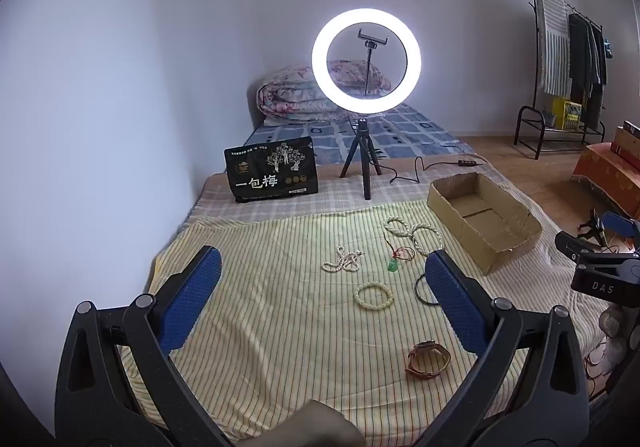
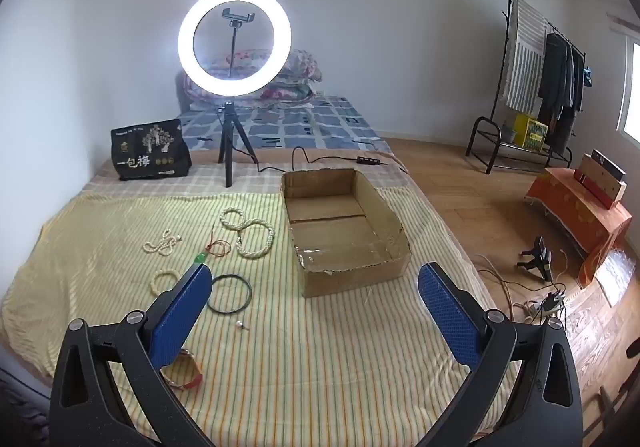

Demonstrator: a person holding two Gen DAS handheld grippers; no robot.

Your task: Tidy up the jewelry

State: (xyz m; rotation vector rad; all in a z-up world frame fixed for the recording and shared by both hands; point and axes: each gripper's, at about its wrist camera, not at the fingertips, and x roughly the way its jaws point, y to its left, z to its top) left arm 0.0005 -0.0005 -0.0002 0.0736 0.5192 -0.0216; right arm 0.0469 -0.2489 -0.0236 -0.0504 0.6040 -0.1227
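Note:
Jewelry lies on a striped yellow cloth [image 1: 280, 311]. A bead bracelet [image 1: 373, 296], a small pearl strand [image 1: 342, 262], a long pearl necklace [image 1: 416, 233], a green pendant on red cord [image 1: 393, 265], a black ring [image 2: 229, 293] and a brown leather watch [image 1: 427, 360] are spread out. A small pearl earring [image 2: 240, 325] lies near the ring. An empty cardboard box [image 2: 344, 231] stands to the right. My left gripper [image 1: 324, 279] is open above the cloth, empty. My right gripper [image 2: 316, 293] is open and empty, in front of the box.
A lit ring light on a tripod [image 1: 366, 59] and a black snack bag [image 1: 271, 175] stand behind the cloth. A folded quilt [image 1: 296, 95] lies at the back. A clothes rack [image 2: 540, 87] and wooden floor [image 2: 480, 187] with cables are to the right.

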